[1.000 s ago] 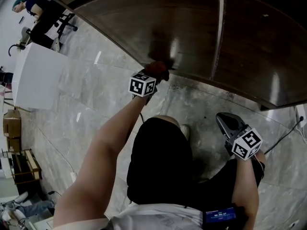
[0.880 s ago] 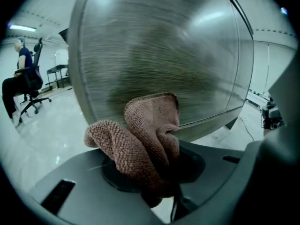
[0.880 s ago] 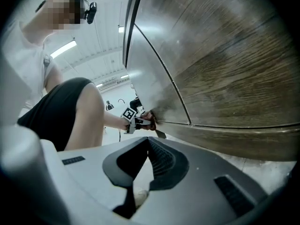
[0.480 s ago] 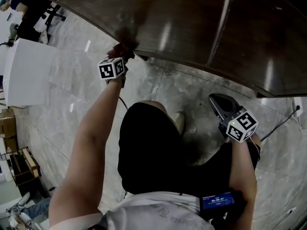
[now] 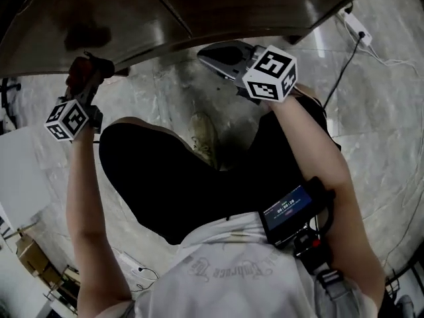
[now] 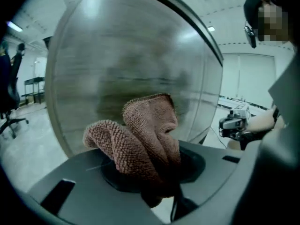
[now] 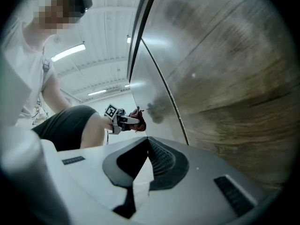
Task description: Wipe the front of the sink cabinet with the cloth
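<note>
Cloth (image 6: 140,135) in left gripper (image 5: 85,85), by cabinet (image 5: 199,5)

The cabinet front (image 5: 218,5) blocks everything ahead. To the right the marble floor (image 5: 384,131) lies open, crossed by a black cable (image 5: 339,71) and a power strip (image 5: 354,24).

Nothing could be read for certain. A small screen (image 5: 288,207) strapped at the person's waist showed pale digits like a timer, too small to make out. Arched lettering on the white shirt (image 5: 225,268) was blurred.
</note>
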Tool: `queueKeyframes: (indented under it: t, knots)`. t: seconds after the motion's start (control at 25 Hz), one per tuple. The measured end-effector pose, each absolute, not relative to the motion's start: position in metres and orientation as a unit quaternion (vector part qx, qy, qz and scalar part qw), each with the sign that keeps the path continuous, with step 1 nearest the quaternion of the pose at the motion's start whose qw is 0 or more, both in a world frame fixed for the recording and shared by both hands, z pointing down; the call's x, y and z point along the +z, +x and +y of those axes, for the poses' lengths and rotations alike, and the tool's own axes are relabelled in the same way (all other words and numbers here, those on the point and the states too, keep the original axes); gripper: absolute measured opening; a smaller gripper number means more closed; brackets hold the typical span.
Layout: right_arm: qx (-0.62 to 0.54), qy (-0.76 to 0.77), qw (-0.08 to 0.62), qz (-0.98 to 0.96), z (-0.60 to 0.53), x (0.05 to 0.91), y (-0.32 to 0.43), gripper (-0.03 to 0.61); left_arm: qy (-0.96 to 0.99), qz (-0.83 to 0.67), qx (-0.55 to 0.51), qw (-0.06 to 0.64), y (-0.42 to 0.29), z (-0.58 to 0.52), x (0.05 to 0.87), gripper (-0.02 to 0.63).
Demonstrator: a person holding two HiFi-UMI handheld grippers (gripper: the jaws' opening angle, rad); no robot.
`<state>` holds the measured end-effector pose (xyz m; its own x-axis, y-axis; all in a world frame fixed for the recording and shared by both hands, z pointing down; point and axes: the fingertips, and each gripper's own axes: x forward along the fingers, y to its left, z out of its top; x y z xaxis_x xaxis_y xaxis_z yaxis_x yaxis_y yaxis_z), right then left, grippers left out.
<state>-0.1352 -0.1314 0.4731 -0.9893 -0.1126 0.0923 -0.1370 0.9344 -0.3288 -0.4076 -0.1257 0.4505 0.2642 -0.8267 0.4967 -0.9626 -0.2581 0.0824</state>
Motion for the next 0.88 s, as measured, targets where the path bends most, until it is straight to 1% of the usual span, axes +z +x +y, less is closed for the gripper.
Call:
queueKeyframes:
  t: [0.12, 0.32, 0.6, 0.68, 0.88]
  knots:
    - [0.149, 0.061, 0.021, -0.987, -0.127, 0.443, -0.124, 0.012, 0.816, -0.527, 0.182, 0.156, -0.350, -0.138, 0.418, 0.138]
    - [0.120, 0.076, 0.011, -0.990, -0.136, 0.412, -0.100, 0.012, 0.869, -0.451, 0.158, 0.127, -0.263, -0.157, 0.383, 0.138]
    - [0.091, 0.089, -0.001, -0.992, -0.141, 0.379, -0.081, 0.012, 0.903, -0.398, 0.134, 0.092, -0.181, -0.165, 0.342, 0.138]
    - [0.089, 0.090, 0.004, -0.992, -0.136, 0.377, -0.075, 0.012, 0.906, -0.391, 0.134, 0.094, -0.166, -0.162, 0.340, 0.138]
    - [0.101, 0.100, 0.012, -0.990, -0.127, 0.371, -0.068, 0.012, 0.901, -0.396, 0.124, 0.128, -0.153, -0.159, 0.336, 0.138]
